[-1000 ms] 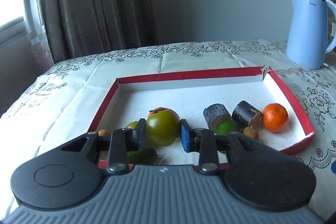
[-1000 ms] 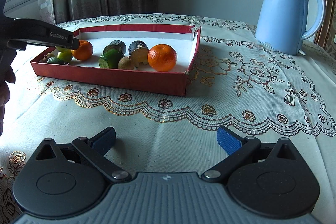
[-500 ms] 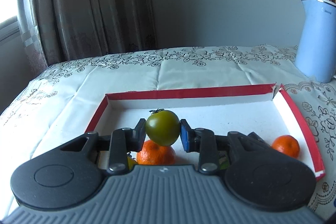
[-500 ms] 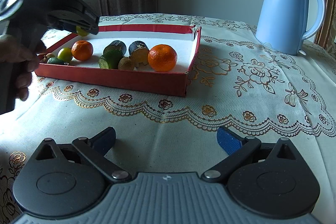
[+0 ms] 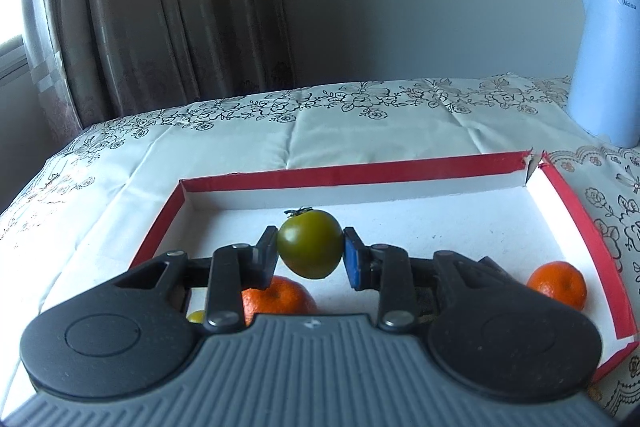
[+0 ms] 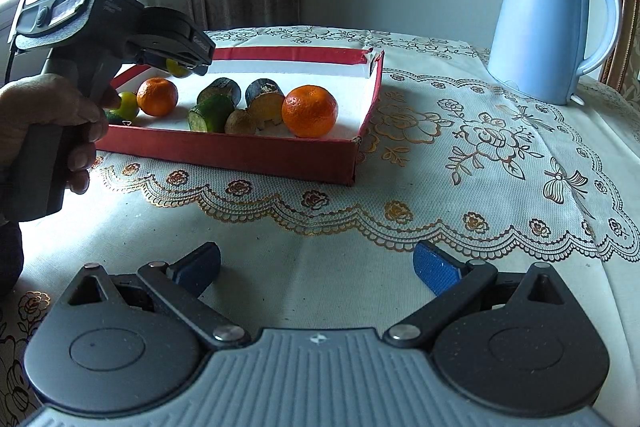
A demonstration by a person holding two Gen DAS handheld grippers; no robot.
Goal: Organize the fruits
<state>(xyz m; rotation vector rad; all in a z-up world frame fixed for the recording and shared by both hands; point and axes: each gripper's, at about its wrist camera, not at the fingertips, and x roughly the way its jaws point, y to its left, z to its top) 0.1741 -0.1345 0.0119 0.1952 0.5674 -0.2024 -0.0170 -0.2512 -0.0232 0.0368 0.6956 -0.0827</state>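
Observation:
My left gripper (image 5: 310,251) is shut on a green tomato (image 5: 310,243) and holds it in the air above the red box (image 5: 352,171). It also shows in the right wrist view (image 6: 182,61), over the box's left end (image 6: 224,147). Under it lies an orange mandarin (image 5: 276,297); another mandarin (image 5: 558,285) lies at the right. In the right wrist view the box holds two mandarins (image 6: 310,111) (image 6: 157,97), cut green and dark pieces (image 6: 212,113) and a small lime (image 6: 127,105). My right gripper (image 6: 316,267) is open and empty above the tablecloth.
A light blue kettle (image 6: 548,23) stands at the back right of the table, also in the left wrist view (image 5: 608,59). A lace cloth (image 6: 480,163) covers the table. Curtains (image 5: 160,11) hang behind the far left.
My left gripper has lifted the green tomato up out of the fruit pile and carried it higher over the box. The right gripper has not moved.

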